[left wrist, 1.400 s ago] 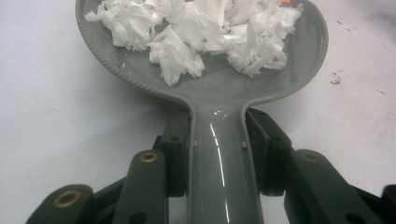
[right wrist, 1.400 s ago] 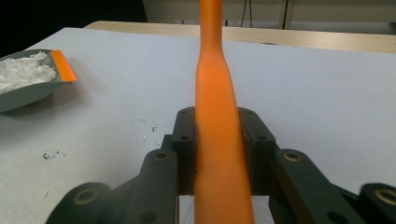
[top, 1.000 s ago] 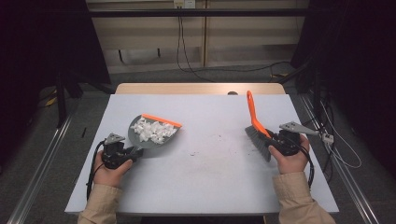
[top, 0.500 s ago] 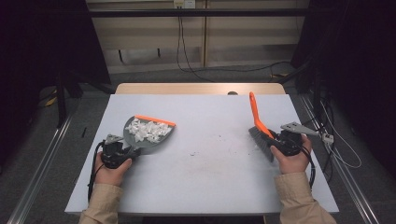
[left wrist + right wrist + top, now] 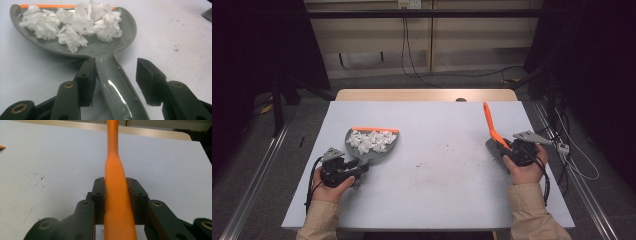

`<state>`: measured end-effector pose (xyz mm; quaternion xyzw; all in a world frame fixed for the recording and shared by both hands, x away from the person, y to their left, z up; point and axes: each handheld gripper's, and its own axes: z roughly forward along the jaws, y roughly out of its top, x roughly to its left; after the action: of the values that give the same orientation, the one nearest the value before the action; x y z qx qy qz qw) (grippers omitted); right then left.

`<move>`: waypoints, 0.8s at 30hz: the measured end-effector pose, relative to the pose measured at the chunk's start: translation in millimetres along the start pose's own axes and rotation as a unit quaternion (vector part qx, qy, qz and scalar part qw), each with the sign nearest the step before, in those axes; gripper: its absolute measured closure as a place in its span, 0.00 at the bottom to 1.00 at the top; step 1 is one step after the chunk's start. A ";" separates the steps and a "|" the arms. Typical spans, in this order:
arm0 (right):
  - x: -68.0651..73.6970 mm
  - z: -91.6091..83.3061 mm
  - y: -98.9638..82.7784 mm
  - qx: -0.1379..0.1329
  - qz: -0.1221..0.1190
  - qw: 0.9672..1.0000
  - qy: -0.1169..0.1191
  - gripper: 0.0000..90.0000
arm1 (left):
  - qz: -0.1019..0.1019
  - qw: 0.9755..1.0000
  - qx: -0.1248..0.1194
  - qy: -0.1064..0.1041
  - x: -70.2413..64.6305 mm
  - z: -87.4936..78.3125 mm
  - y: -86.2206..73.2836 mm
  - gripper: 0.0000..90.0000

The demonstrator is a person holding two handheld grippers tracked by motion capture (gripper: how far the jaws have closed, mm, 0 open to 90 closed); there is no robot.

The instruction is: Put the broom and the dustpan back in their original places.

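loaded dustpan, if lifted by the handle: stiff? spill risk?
The dustpan looks like rigid moulded plastic, so probably no flex. Its glossy handle may slip in the pads. The paper scraps sit loose and heaped, so tilting would likely shed some.

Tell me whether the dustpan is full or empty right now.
Loaded. The grey dustpan lies flat on the table with a heap of crumpled white paper scraps in its scoop, piled toward the orange lip.
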<state>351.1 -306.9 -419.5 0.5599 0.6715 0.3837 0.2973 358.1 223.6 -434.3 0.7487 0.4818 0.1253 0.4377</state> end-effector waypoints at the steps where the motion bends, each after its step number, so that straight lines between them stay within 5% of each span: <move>1: 2.2 1.1 -0.3 -0.001 -0.004 1.000 -0.001 0.78 | -0.003 1.000 -0.004 -0.003 0.4 -0.8 0.3 0.53; 6: 13.4 1.5 2.0 -0.009 0.013 0.999 0.045 0.73 | 0.005 0.999 -0.031 -0.021 -1.6 -7.3 3.2 0.39; 14: 26.2 2.9 4.5 -0.024 0.029 0.995 0.096 0.46 | 0.017 0.997 -0.066 -0.046 -3.3 -10.6 5.8 0.19; 24: 32.7 -5.5 -3.2 -0.033 0.020 0.988 0.149 0.33 | 0.033 0.992 -0.102 -0.071 -1.7 -19.1 6.2 0.10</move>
<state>338.4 -276.0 -418.3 0.4992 0.6840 0.4909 0.2048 349.4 231.4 -417.9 0.7225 0.4090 0.1346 0.5410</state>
